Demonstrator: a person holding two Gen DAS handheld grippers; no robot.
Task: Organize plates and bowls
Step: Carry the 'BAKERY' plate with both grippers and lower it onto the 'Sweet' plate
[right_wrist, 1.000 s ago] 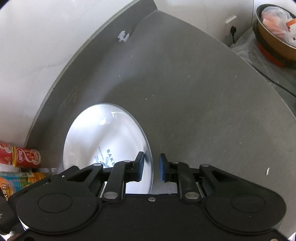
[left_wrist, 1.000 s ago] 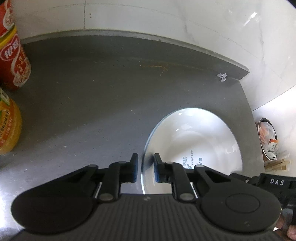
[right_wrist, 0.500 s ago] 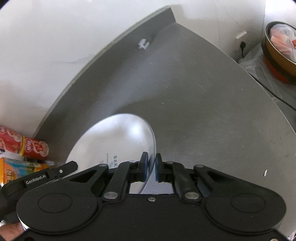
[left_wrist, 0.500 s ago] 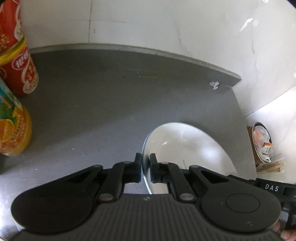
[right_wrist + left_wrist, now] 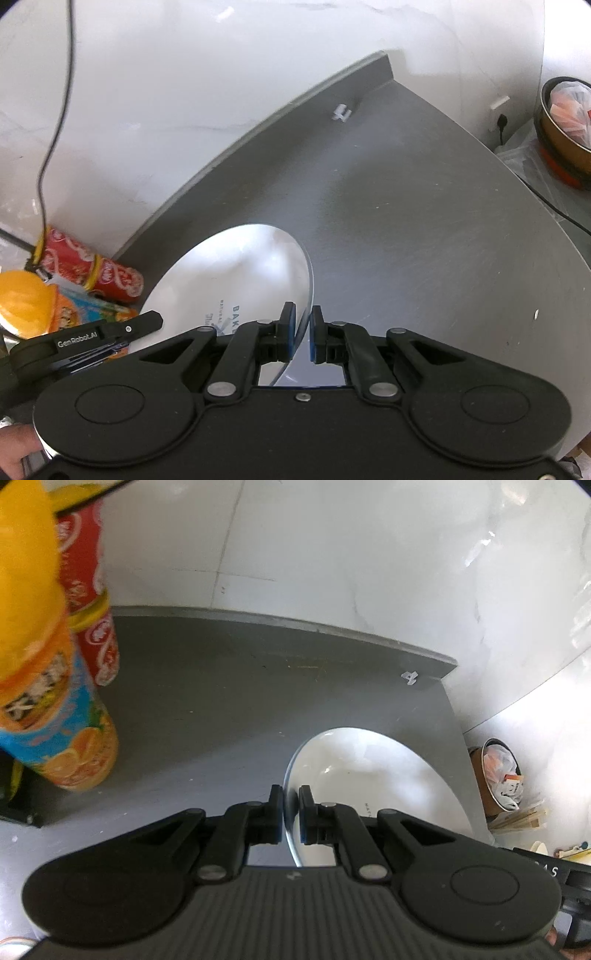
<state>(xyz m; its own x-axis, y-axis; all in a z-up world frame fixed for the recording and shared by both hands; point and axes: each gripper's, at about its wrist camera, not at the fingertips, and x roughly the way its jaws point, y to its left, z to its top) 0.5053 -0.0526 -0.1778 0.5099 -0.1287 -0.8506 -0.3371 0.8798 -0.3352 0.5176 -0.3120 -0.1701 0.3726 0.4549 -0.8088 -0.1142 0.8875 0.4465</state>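
At nine o'clock on the grey bench (image 5: pixel 221 709) we see an orange juice bottle (image 5: pixel 55 709) just beside a red can (image 5: pixel 94 602) against the white wall (image 5: pixel 332 546). Off the bench at three o'clock sits a brown bin (image 5: pixel 496 775) holding a plastic bag.

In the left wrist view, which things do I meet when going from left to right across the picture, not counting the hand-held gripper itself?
Orange juice bottle → red can → white plate → brown bowl with a plastic bag inside.
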